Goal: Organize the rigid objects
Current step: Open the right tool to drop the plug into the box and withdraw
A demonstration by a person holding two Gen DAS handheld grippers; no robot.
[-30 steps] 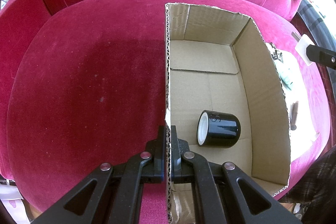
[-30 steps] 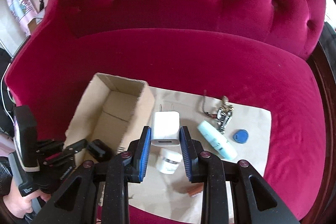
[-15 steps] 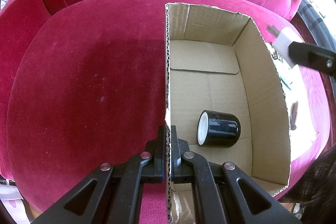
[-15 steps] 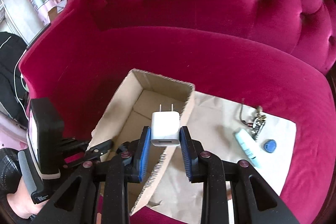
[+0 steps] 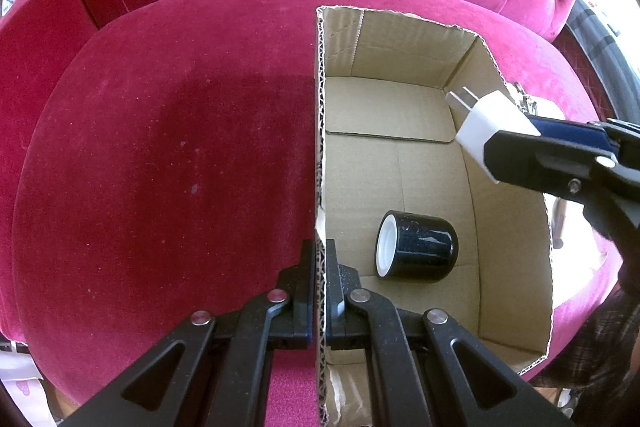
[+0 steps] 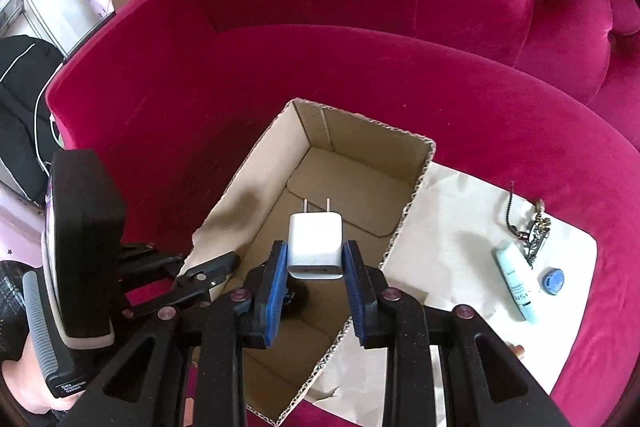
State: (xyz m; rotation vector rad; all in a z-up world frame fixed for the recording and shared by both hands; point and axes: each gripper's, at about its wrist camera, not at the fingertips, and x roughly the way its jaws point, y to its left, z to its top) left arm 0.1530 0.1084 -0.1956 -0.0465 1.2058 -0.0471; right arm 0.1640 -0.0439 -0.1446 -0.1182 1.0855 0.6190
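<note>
Above the open brown cardboard box (image 6: 352, 187), your right hand-held gripper (image 6: 315, 263) is clamped on the white cube-shaped wall charger (image 6: 316, 243), prongs pointing away from you, box floor directly below. Your left hand-held gripper (image 5: 318, 291) pinches the box's near wall. The black cylindrical jar (image 5: 416, 247) lies inside, mostly hidden in the right wrist view.

One cardboard box (image 6: 416, 183) sits on a crimson velvet sofa (image 6: 360, 75), with one black jar (image 5: 418, 253) lying inside it. One white charger plug (image 6: 316, 243), with two prongs, hangs above the box. On one sheet of paper (image 6: 452, 239) beside it lie one pale blue tube (image 6: 514, 279), one blue cap (image 6: 554, 281) and one chain with metal trinkets (image 6: 534, 231). Two tongs appear, left (image 5: 318, 259) and right (image 6: 314, 267).
</note>
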